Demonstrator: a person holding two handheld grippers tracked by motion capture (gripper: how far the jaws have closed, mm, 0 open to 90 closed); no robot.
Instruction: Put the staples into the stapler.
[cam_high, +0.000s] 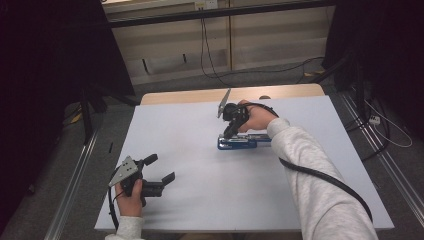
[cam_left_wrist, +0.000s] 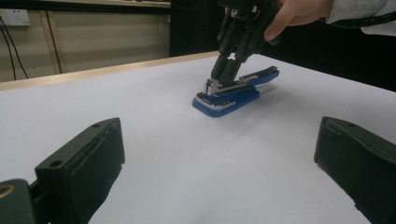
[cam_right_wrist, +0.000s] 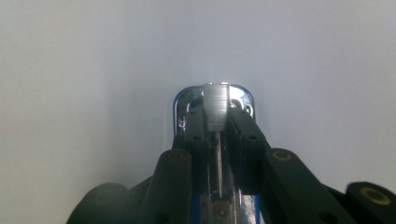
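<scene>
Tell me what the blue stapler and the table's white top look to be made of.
Blue stapler: probably a glossy blue plastic shell over bright metal; the front end shines like chrome in the right gripper view, and a silver band edges the base. White table top: matte and smooth, with no glare, likely a laminate or a sheet laid on it; a pale wood-look strip shows at the far edge.

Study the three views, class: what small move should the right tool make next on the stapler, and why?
Probably lift it slightly. The right tool appears closed around the blue stapler's front end, which lies flat on the white table. The left tool is open and apart, near the table's front-left corner, so it isn't helping.
</scene>
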